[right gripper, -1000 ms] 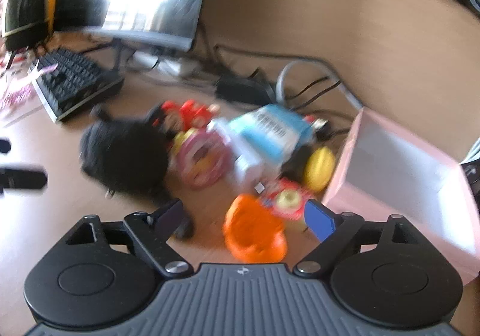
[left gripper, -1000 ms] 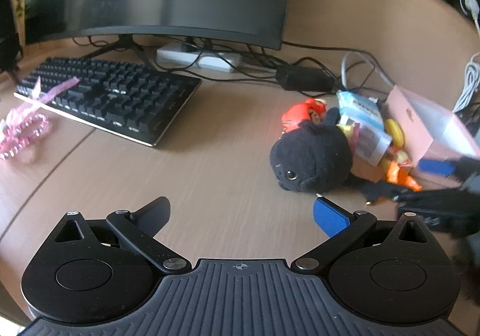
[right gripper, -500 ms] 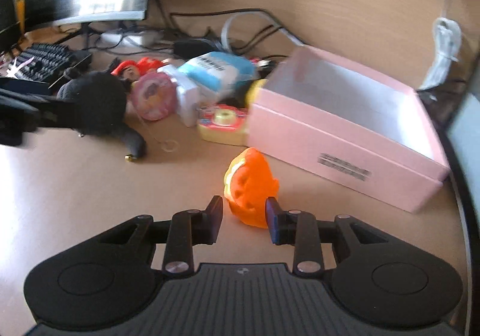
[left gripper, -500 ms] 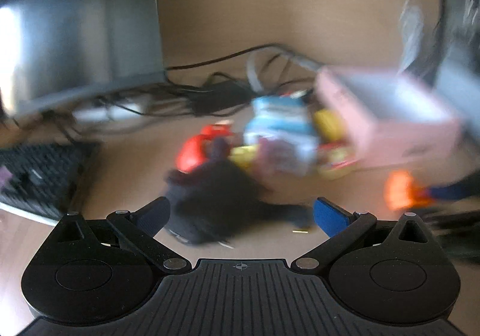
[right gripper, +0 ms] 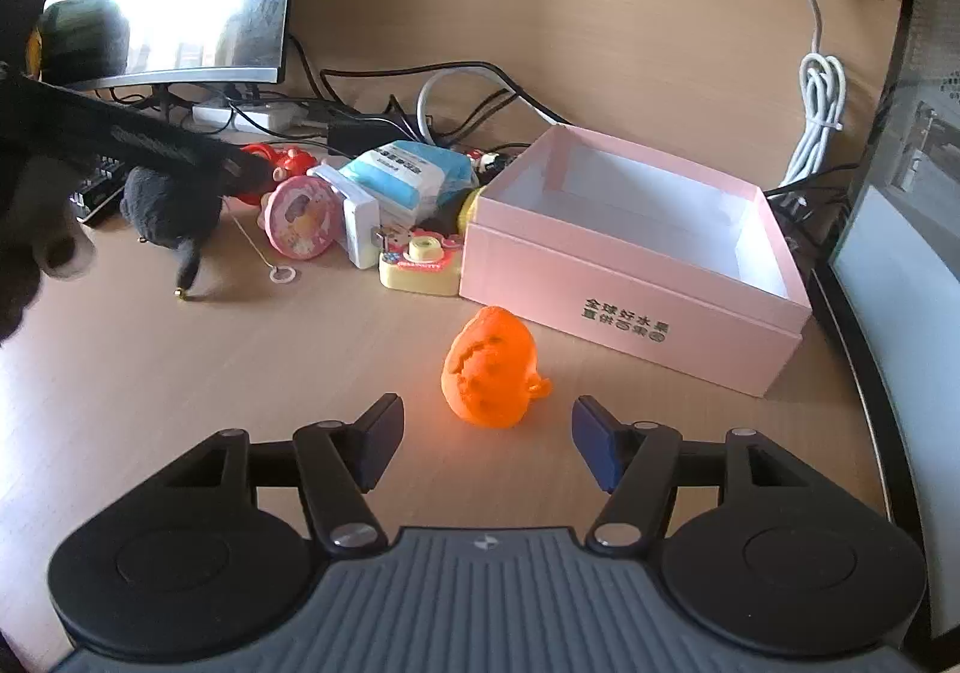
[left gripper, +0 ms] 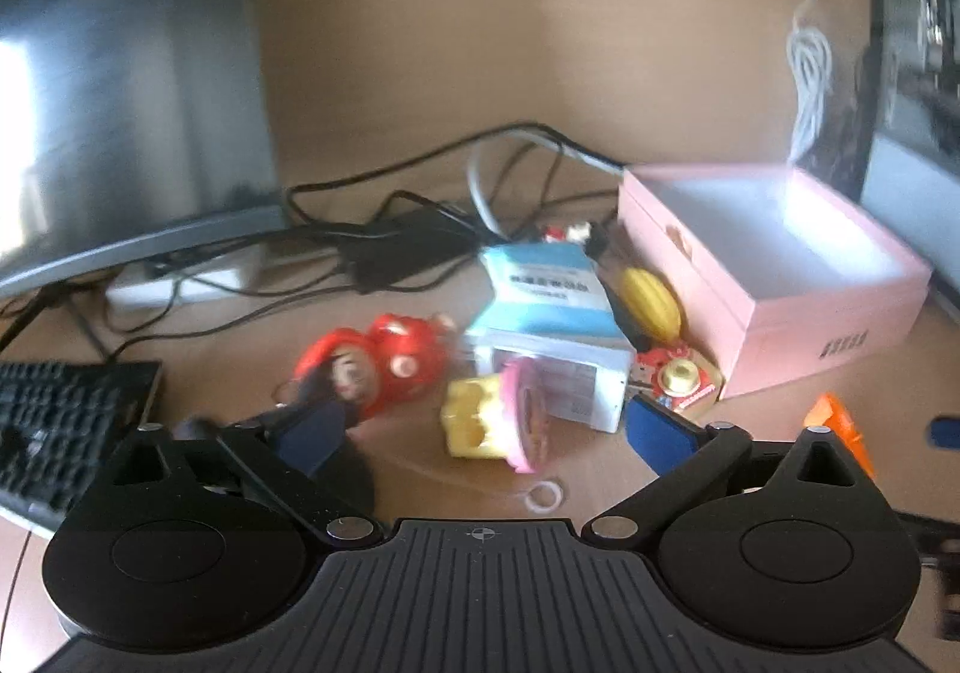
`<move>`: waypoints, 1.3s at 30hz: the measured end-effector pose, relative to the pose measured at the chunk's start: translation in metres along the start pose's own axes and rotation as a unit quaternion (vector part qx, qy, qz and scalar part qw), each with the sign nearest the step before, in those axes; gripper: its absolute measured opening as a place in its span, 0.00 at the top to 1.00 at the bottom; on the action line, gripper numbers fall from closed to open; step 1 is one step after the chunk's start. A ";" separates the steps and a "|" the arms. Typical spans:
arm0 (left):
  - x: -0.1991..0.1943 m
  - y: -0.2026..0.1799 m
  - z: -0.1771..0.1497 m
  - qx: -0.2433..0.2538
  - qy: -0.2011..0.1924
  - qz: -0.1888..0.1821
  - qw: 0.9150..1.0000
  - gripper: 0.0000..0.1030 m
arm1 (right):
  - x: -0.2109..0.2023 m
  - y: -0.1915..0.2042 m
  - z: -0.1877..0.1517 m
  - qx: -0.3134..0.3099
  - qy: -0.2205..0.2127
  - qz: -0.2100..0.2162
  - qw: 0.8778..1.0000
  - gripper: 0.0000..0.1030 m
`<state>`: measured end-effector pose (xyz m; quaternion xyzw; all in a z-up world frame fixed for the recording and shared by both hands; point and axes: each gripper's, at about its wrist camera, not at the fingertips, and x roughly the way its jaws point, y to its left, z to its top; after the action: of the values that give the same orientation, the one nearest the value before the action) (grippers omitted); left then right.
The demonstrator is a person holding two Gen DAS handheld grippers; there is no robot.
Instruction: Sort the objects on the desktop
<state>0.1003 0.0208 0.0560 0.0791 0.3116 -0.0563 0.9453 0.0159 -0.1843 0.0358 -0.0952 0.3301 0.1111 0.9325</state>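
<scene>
Right gripper (right gripper: 486,436) standing released, jaws wide, lower centre of frame; orange toy head (right gripper: 491,368) lying on desk (right gripper: 180,373) between and just beyond fingertips, untouched. Pink box (right gripper: 636,277) sitting open at centre right, just beside toy. Left gripper (left gripper: 480,430) likewise spread, gripping nothing, facing blurred toy pile: red figure (left gripper: 375,367), blue-white carton (left gripper: 549,313), yellow-pink toy (left gripper: 495,421).

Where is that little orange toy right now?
In the right wrist view the orange toy lies on the desk, just ahead of the open right hand-held gripper and in front of the pink box.
</scene>
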 end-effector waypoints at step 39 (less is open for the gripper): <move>-0.072 -0.007 -0.058 -0.074 0.099 -0.044 0.991 0.11 | 0.013 -0.052 0.036 0.037 -0.042 -0.052 0.997 0.15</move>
<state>0.0080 0.0291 0.0529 0.0005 0.4101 -0.0665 0.9096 0.0610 -0.2229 0.0601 -0.0732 0.2892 0.0539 0.9529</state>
